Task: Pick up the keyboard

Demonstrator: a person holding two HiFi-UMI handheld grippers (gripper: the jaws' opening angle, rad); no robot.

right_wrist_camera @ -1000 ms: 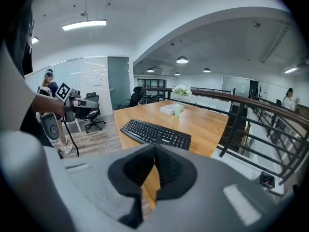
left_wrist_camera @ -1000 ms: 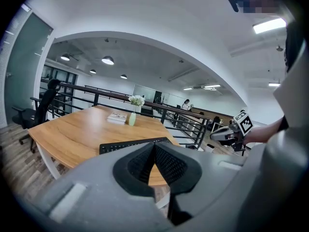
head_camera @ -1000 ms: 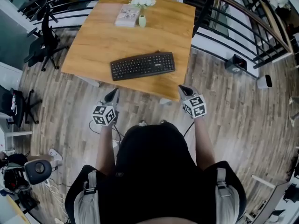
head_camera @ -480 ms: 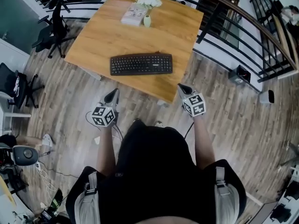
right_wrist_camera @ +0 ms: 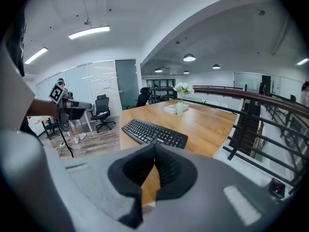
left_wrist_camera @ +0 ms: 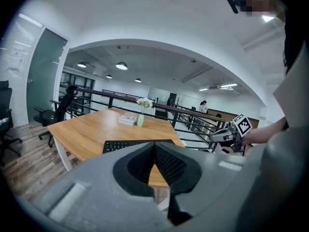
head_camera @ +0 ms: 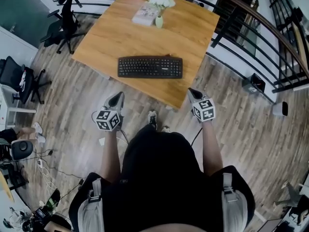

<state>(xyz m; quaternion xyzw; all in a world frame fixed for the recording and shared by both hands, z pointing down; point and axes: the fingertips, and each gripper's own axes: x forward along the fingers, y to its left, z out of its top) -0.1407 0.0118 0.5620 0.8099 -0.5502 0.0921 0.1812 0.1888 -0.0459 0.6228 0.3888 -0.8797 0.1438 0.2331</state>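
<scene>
We hold two grippers, both with jaws pressed together and nothing between them. The left gripper [head_camera: 117, 98] and the right gripper [head_camera: 194, 93] hang close to the near edge of the one wooden table [head_camera: 111, 37]. The single black keyboard [head_camera: 150, 67] lies flat on the near part of the table, ahead of our grippers and between their lines, touched by neither. Farther back on the table we count one vase [head_camera: 159, 21] of white flowers and one book [head_camera: 145, 16] just beside it.
</scene>
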